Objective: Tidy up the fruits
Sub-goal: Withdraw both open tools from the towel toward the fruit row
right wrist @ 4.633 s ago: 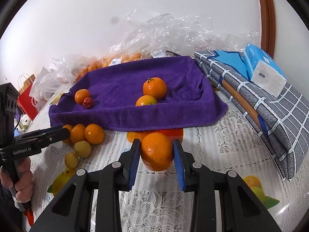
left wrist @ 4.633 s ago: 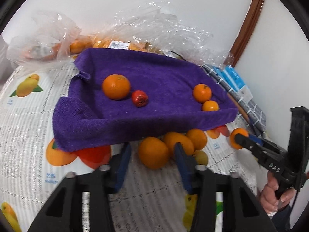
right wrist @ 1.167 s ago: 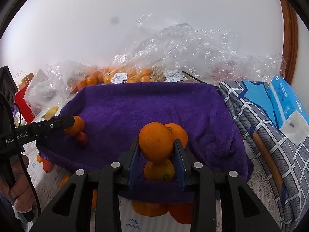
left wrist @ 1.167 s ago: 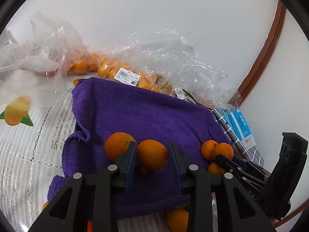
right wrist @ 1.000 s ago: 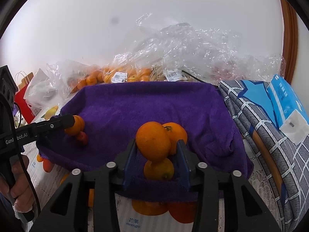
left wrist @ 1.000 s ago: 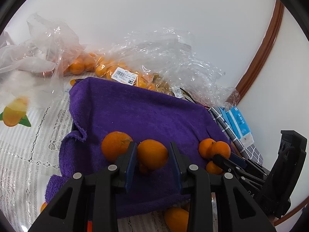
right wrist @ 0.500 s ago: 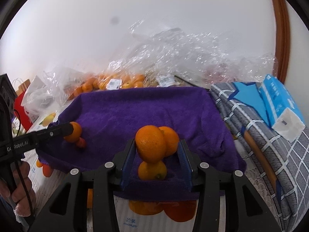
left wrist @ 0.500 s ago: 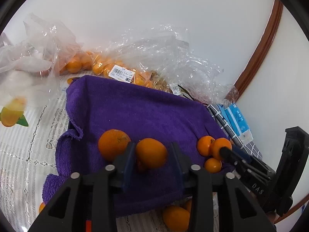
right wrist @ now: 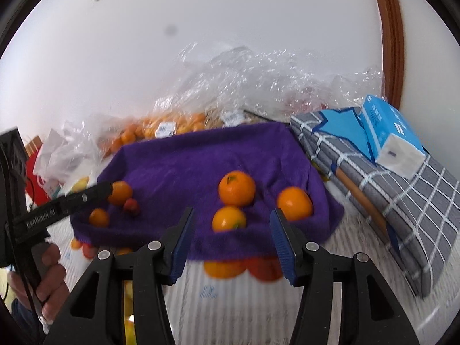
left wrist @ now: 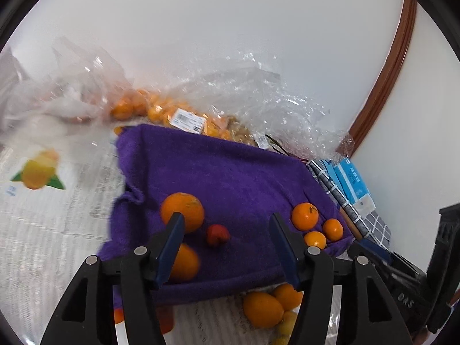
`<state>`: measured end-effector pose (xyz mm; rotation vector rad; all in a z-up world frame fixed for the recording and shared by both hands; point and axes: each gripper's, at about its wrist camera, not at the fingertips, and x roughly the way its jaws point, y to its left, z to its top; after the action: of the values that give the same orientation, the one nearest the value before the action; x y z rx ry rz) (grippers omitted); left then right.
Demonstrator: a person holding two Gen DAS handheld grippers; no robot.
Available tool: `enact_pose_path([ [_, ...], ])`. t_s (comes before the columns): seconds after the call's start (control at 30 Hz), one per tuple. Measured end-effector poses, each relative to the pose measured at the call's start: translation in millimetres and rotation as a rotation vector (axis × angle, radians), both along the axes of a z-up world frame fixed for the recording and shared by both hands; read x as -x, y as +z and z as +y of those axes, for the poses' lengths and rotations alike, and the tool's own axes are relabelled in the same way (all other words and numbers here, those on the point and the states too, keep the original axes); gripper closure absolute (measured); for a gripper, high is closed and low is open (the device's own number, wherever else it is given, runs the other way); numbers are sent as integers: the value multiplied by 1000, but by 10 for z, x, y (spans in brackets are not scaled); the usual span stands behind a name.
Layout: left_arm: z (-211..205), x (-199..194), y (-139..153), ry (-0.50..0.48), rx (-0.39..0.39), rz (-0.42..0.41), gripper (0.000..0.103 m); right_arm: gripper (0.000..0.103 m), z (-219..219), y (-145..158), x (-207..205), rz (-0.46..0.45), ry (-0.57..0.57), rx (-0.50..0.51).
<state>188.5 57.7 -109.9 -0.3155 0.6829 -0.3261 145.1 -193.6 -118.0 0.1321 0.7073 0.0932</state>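
Note:
A purple towel (left wrist: 224, 178) lies spread as a tray on the table; it also shows in the right wrist view (right wrist: 201, 158). My left gripper (left wrist: 227, 244) is open and empty above its near edge. An orange (left wrist: 184, 263) lies on the towel by the left finger, beside a larger orange (left wrist: 182, 211) and a small red fruit (left wrist: 217, 235). My right gripper (right wrist: 230, 241) is open and empty. An orange (right wrist: 294, 203) lies on the towel just past its right finger, next to two more oranges (right wrist: 236, 188).
Several loose oranges and yellow fruits (left wrist: 267, 304) lie on the lace tablecloth in front of the towel. Clear plastic bags of oranges (left wrist: 178, 115) stand behind it. A folded checked cloth with a blue tissue pack (right wrist: 388, 132) lies at the right.
Both grippers have opened and let go of their oranges, which now lie on the towel. Both grippers have pulled back a little.

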Motion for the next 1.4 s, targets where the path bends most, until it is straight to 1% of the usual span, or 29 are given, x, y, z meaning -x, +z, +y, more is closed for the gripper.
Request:
enact_pose_path([
  [0.07,57,84,36,27,-35,3,41,50,62,7,75,5,13,0],
  [0.2,188,264,41,38,-57,20,41,50,264,2,208,10,72,2],
  [0.33,275,461,-9,62,-124,20,41,53,456,-87,267,27,119,6],
  [0.47,327,518,-93,76,-139,31,41,61,543,-204,237,60,134,-7],
  [0.57,325,536,-104,91,-151,31,41,64,582,-267,182,88,137,-15],
  [0.63,333,572,-61,96,-153,-1,41,64,616,-287,145,103,149,-23],
  [0.73,345,580,-35,119,-165,-11,41,64,660,-296,106,107,153,-30],
  [0.87,420,551,-37,155,-148,6,41,64,688,-321,55,107,133,-20],
  [0.97,473,532,-60,188,-151,19,41,64,686,-364,19,115,126,-26],
  [1.13,561,453,-171,212,-121,75,41,64,736,-377,-14,116,127,-15],
  [1.3,644,384,-288,225,-73,132,41,64,759,-380,-66,118,127,-17],
  [1.4,701,342,-363,209,-11,177,41,63,757,-403,-94,128,135,-33],
])
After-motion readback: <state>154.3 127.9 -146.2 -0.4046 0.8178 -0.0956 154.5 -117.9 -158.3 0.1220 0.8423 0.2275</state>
